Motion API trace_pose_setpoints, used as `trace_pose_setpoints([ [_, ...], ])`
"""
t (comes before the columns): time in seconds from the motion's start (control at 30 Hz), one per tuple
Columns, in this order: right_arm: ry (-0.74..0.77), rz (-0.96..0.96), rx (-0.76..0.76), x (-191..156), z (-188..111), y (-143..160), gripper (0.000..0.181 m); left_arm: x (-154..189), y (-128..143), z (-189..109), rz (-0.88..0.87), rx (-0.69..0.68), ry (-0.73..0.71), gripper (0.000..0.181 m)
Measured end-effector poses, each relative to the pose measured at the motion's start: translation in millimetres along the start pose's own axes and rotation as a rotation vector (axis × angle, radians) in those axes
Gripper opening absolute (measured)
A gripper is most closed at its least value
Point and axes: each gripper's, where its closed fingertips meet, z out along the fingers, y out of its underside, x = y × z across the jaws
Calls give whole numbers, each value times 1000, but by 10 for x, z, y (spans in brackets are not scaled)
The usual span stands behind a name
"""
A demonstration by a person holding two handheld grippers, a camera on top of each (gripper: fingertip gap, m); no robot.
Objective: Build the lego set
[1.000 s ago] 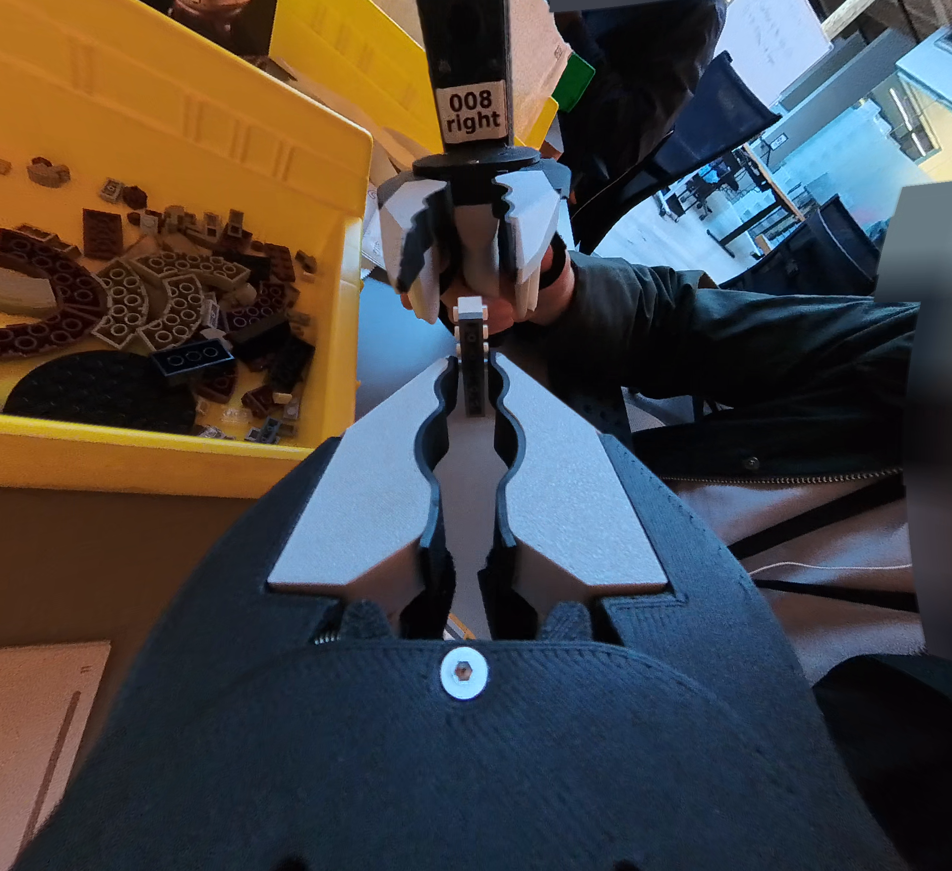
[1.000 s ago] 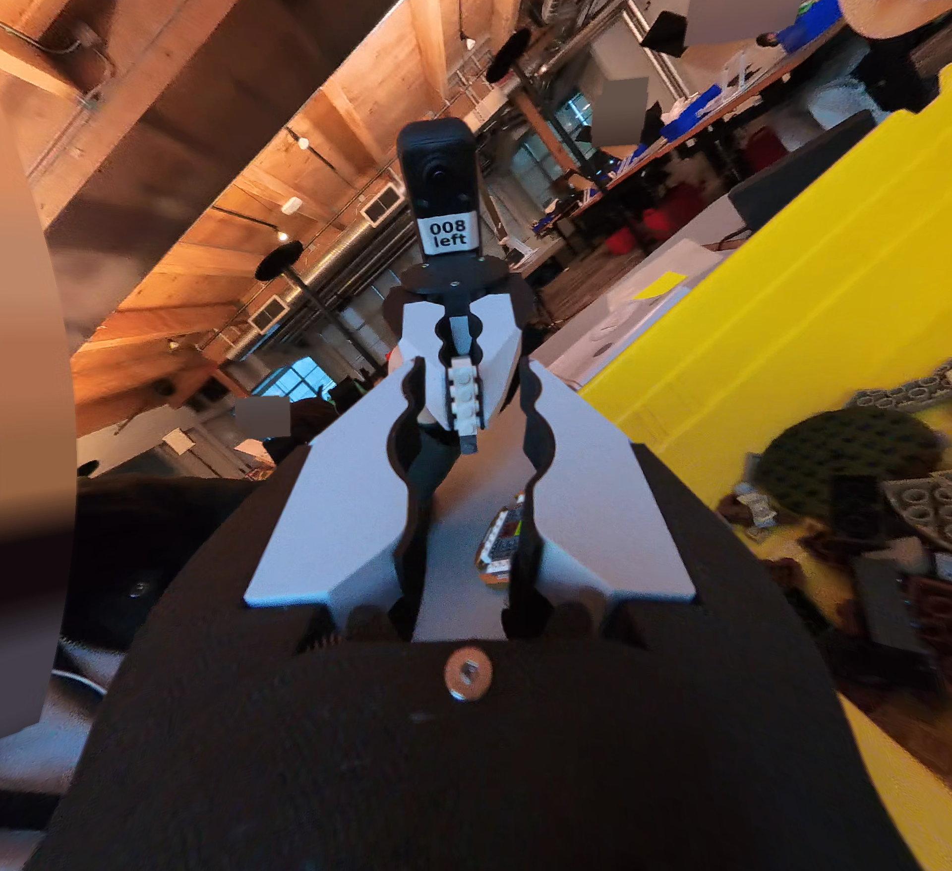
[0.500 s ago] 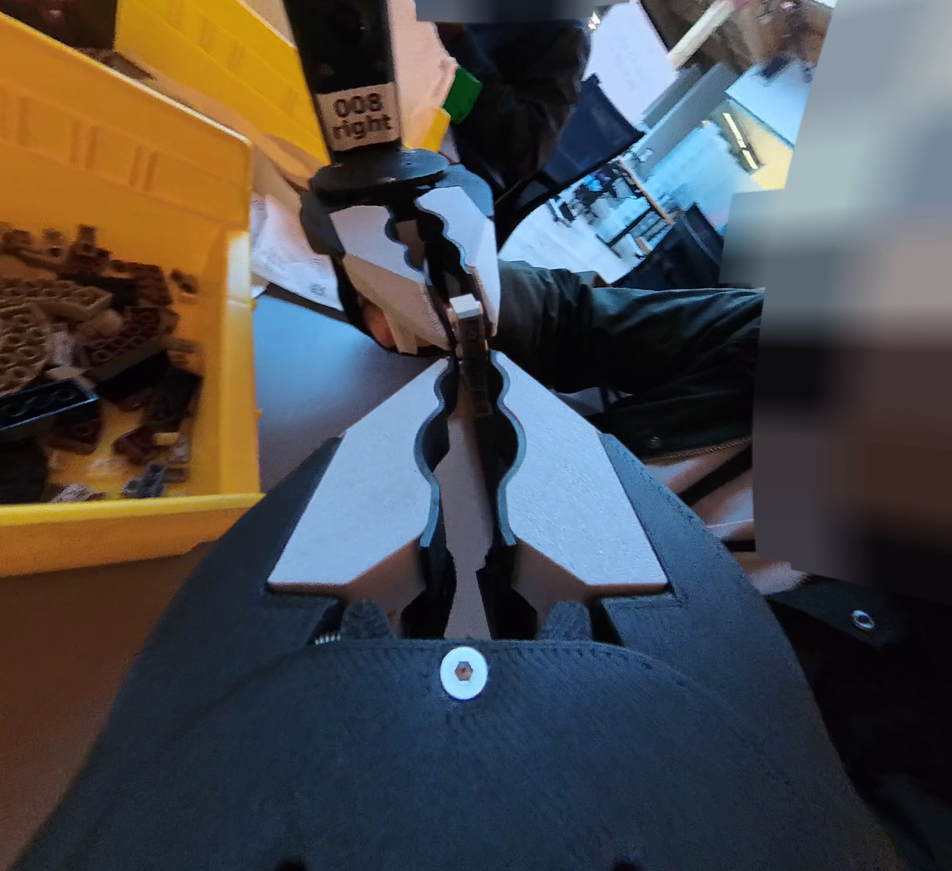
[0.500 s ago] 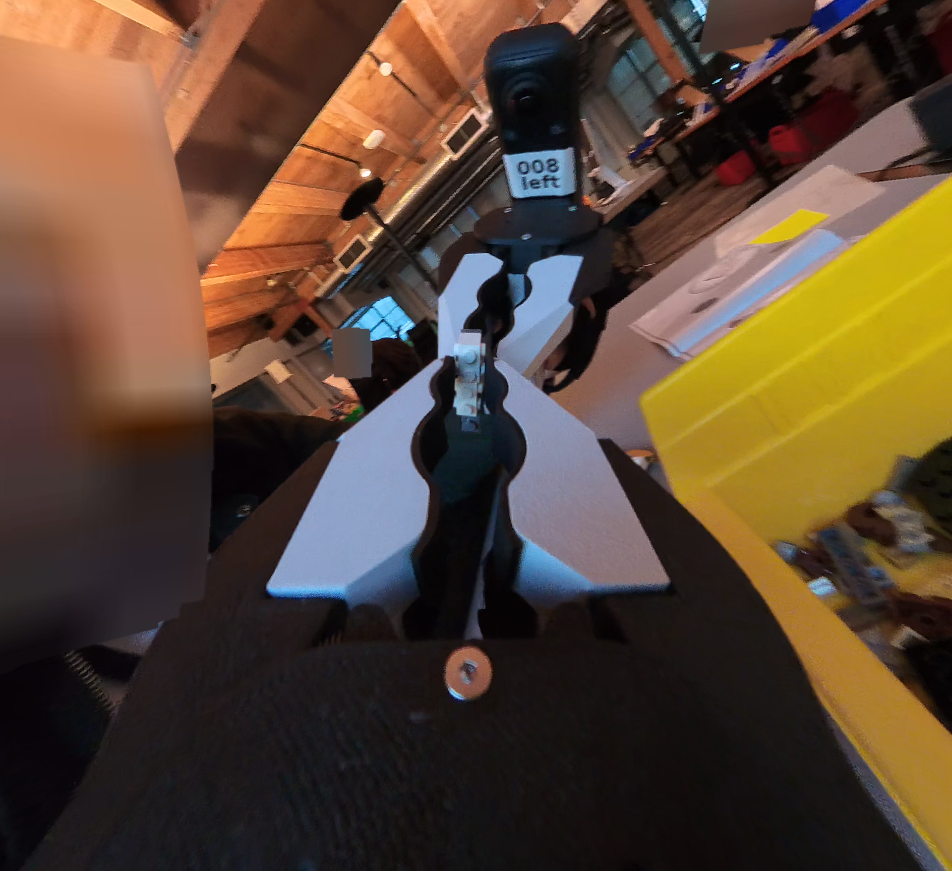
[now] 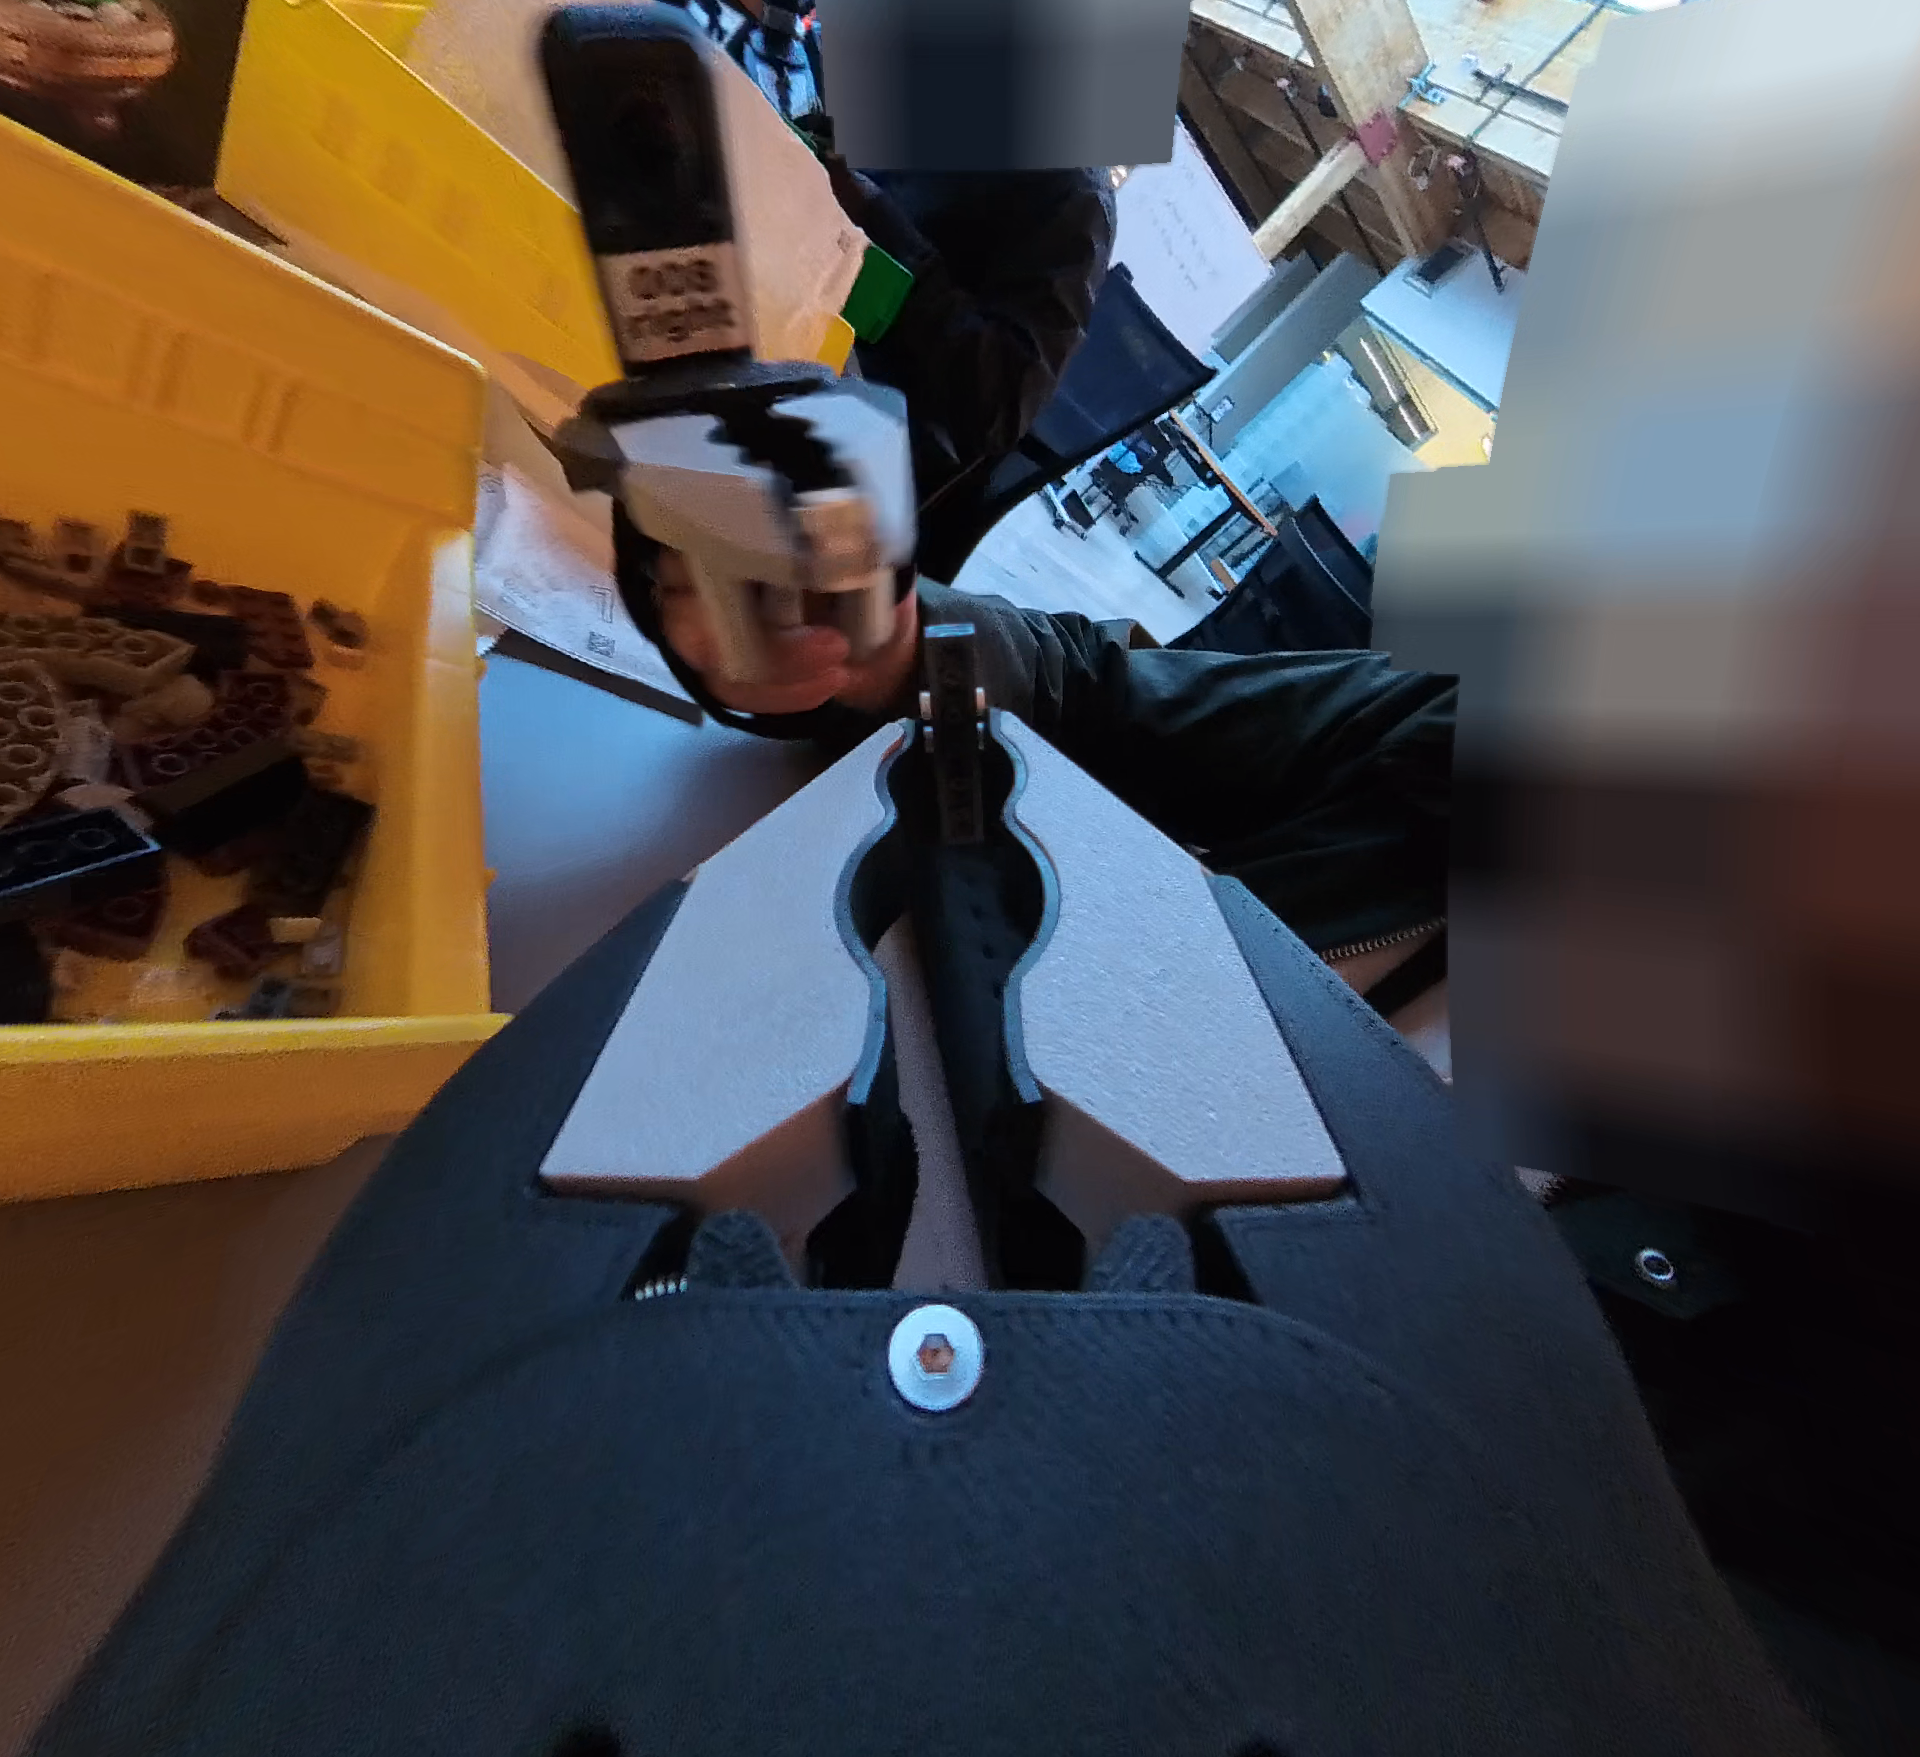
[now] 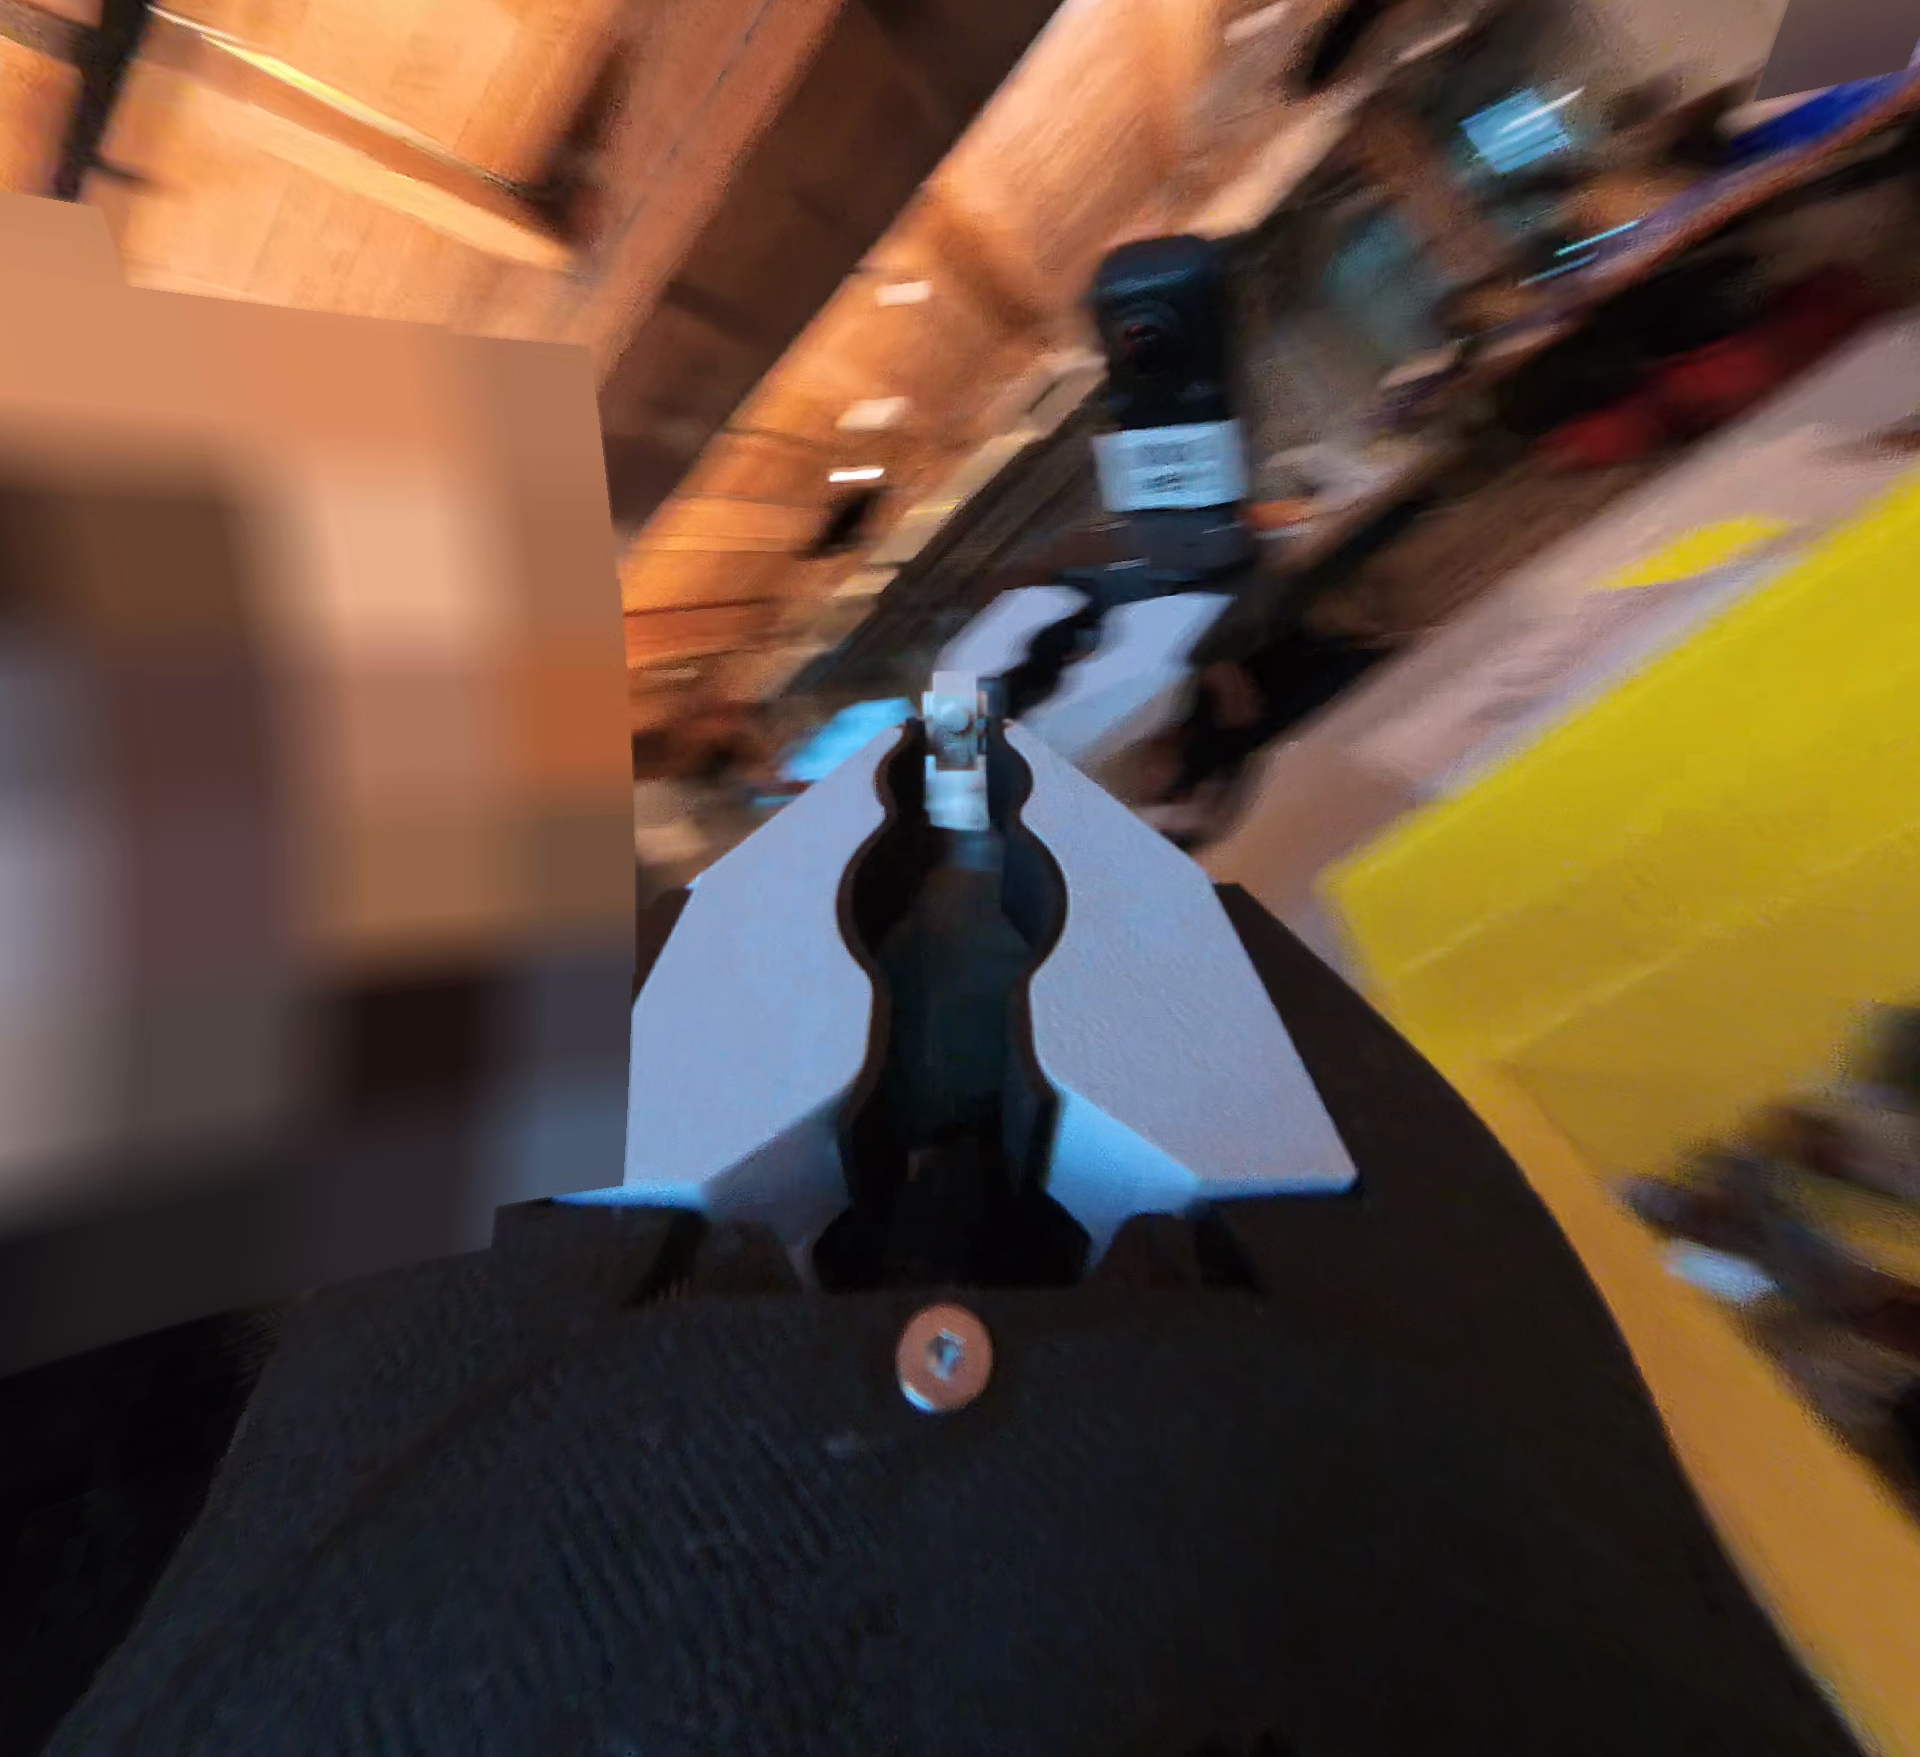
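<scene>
– Between the tips of the left gripper (image 5: 951,736) sits what?

– A dark narrow piece (image 5: 954,772) with a pale cap, standing upright. The fingers are closed in on it until only the piece's own width parts them.

– And the right gripper (image 6: 956,746)?

– Much the same in its own view: its tips are drawn together on a small white studded piece (image 6: 954,731), which pokes out just past them. That view is badly smeared, so I cannot tell the piece's shape any better.

– Where are the two claws relative to each other?

– Close, but apart. From the left claw, the right gripper (image 5: 805,564) hangs just ahead and to the left, blurred, with a hand (image 5: 774,663) under it and a dark sleeve (image 5: 1195,731) running off to the right. From the right claw, the left gripper (image 6: 1039,668) lies just beyond and slightly right.

– Farther out?

– Left of the left claw, a yellow bin (image 5: 260,419) on the grey table (image 5: 603,814) holds loose bricks (image 5: 156,772), brown, tan and black. From the right claw the same yellow bin (image 6: 1610,876) is off to the right.
</scene>
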Motion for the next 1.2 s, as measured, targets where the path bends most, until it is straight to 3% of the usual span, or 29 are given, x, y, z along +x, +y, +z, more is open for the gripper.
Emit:
trace_pose_setpoints([
  [0.03,201,-148,7,233,-69,-37,8,-15,-15,-25,-6,10,-7,9],
  [0.1,580,-563,-112,557,-282,-90,9,-52,-55,-88,-9,32,-32,9],
  [0.17,842,-970,-260,628,-412,-198,9,-51,-92,-150,-6,49,-42,9],
  [0.27,991,-1420,-422,572,-365,-171,10,-60,-126,-221,5,65,-69,9],
  [0.4,1139,-1686,-691,758,-394,-63,10,-51,-135,-239,4,68,-72,9],
  [0.53,1262,-1656,-885,1000,-571,-12,10,-69,-109,-218,1,52,-81,9],
  [0.67,1319,-1501,-918,1162,-742,4,10,-104,-96,-215,-14,48,-91,9],
  [0.73,1372,-1408,-831,1199,-812,-72,42,-140,-92,-222,-20,49,-107,9],
  [0.77,1371,-1347,-782,1205,-822,-90,50,-156,-90,-226,-22,49,-114,9],
  [0.83,1292,-1245,-658,1151,-745,-93,51,-179,-95,-233,-30,56,-122,9],
  [0.97,849,-1219,-411,670,-205,65,49,-262,-73,-231,-47,53,-153,9],
  [1.07,739,-1308,-393,450,-47,162,35,-272,-14,-175,-63,23,-142,9],
  [1.2,651,-1362,-443,383,60,341,34,-291,95,-72,-74,-35,-133,9],
])
